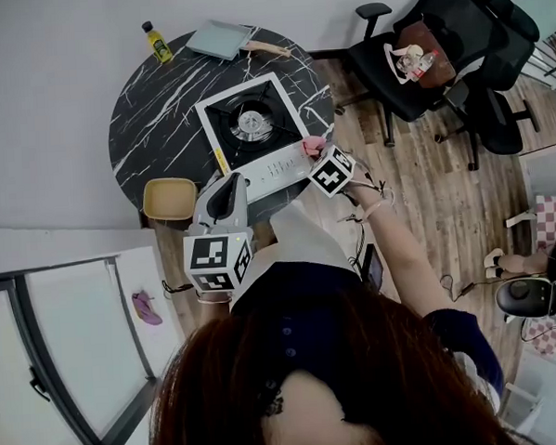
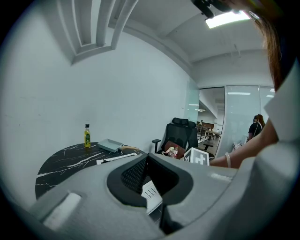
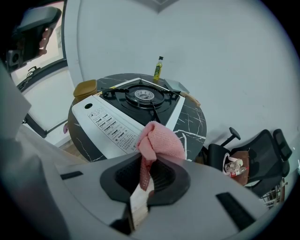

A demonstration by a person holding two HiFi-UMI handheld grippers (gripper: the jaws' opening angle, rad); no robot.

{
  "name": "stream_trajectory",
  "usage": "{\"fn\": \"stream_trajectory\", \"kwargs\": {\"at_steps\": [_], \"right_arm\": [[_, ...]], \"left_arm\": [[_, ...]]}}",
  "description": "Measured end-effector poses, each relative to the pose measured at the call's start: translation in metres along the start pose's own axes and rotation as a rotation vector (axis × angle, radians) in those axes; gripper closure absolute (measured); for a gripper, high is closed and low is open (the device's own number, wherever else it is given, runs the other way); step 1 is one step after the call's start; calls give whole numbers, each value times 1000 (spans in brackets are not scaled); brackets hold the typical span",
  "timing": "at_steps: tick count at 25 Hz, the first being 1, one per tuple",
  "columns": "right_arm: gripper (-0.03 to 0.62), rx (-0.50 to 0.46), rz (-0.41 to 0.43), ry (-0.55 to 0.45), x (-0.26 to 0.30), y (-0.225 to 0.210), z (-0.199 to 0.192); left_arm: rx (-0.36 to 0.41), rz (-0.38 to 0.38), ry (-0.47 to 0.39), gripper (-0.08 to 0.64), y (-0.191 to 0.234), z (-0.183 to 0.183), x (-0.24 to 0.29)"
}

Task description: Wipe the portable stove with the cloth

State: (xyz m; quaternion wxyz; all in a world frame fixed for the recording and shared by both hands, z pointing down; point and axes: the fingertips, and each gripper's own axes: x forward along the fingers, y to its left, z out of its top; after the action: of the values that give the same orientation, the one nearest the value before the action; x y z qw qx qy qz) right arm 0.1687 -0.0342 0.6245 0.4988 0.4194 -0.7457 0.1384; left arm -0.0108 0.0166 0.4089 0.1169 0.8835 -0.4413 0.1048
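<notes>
Pink cloth (image 3: 159,143) before stove (image 3: 136,101), bottle (image 3: 159,68) beyond

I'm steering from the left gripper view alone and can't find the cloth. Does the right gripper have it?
Observer: Yes. The right gripper has its jaws shut on a pink cloth.
Operator: Where is that relative to the stove?
Observer: At the stove's near right corner, by the end of its white control strip. I cannot tell whether the cloth touches it.
Operator: Is anything on the table hidden from me?
Observer: A tan dish sits at the table's near left edge, left of the stove.
</notes>
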Motion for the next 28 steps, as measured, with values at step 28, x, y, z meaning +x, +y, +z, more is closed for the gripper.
{"fn": "stream_trajectory", "kwargs": {"at_steps": [28], "right_arm": [[557, 79, -76, 16, -5, 6, -4]], "left_arm": [[-32, 134, -18, 548, 37, -9, -38]]}}
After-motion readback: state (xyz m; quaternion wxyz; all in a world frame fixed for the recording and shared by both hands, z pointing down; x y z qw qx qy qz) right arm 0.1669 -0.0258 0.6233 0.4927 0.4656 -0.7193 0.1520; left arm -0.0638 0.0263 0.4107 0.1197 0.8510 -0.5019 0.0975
